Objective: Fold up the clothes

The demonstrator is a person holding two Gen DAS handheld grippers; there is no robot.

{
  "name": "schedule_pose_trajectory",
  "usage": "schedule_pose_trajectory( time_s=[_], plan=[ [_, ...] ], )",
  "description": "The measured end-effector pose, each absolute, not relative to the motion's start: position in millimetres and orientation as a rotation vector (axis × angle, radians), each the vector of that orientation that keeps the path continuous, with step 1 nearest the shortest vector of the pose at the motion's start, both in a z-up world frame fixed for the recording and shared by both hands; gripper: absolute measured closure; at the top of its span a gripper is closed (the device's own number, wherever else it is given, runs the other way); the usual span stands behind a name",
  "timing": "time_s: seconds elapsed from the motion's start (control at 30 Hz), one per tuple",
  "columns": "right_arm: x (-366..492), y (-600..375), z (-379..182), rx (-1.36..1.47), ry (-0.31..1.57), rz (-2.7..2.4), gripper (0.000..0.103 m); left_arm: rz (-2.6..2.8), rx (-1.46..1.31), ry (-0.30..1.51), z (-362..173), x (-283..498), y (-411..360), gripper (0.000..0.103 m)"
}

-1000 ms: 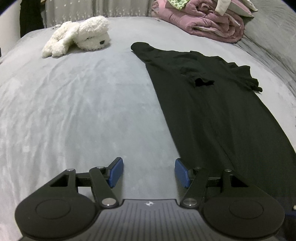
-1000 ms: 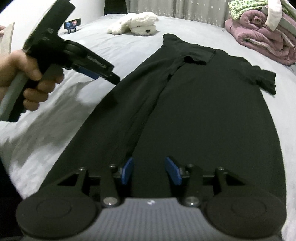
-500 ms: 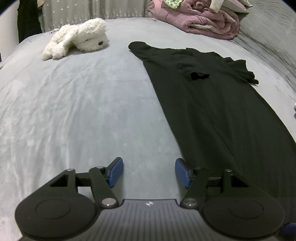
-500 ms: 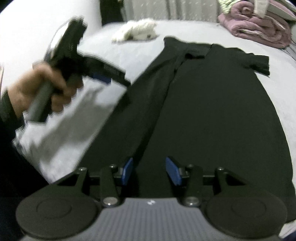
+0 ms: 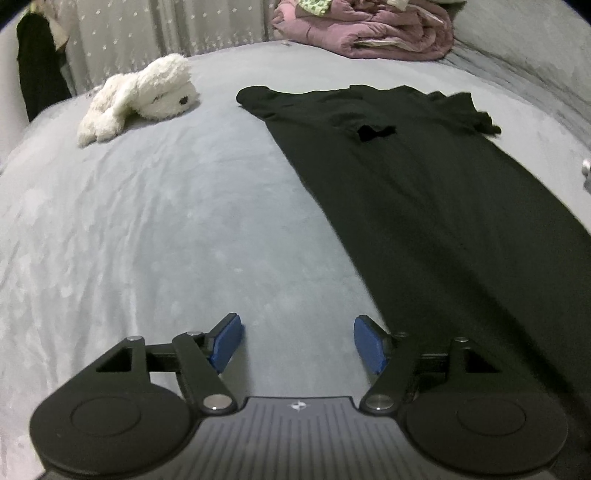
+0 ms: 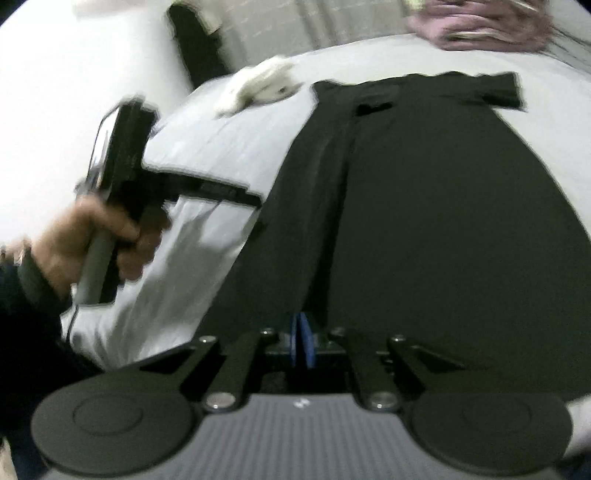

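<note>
A long black garment (image 5: 424, 192) lies flat on the grey bed (image 5: 147, 240), its left side folded inward lengthwise. My left gripper (image 5: 297, 347) hovers over bare bedsheet just left of the garment's near edge; its jaws are opening with nothing between them. In the blurred right wrist view, my right gripper (image 6: 303, 339) has its blue pads pressed together on the black garment (image 6: 424, 203), where the fold's crease runs into them near the hem. A hand (image 6: 92, 240) holds the left gripper (image 6: 251, 197) at the garment's left edge.
A white plush toy (image 5: 144, 96) lies at the far left of the bed. A folded pink quilt (image 5: 369, 33) sits at the far end, with a curtain (image 5: 147, 33) behind. The bed's near edge (image 6: 110, 343) drops off at the lower left.
My right gripper's jaws have closed from half open to pressed together over the fold. The left jaws have widened a little. Both views have rolled and shifted sideways.
</note>
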State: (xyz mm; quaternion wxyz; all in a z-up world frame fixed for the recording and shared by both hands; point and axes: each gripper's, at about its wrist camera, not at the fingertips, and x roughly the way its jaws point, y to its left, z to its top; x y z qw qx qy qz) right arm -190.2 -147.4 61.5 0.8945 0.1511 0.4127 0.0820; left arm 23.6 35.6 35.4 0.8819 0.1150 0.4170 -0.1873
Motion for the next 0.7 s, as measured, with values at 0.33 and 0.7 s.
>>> schedule_pose_trajectory(
  time_s=[0.33,0.7],
  plan=[
    [-177,-143,46,0.297,0.89,0.148,0.089,-0.444,0.174,0.887,44,16,45,0.035],
    [-87,-180,67,0.347,0.859,0.201,0.077,-0.503,0.325,0.828,38,-12,16,0.034]
  ],
)
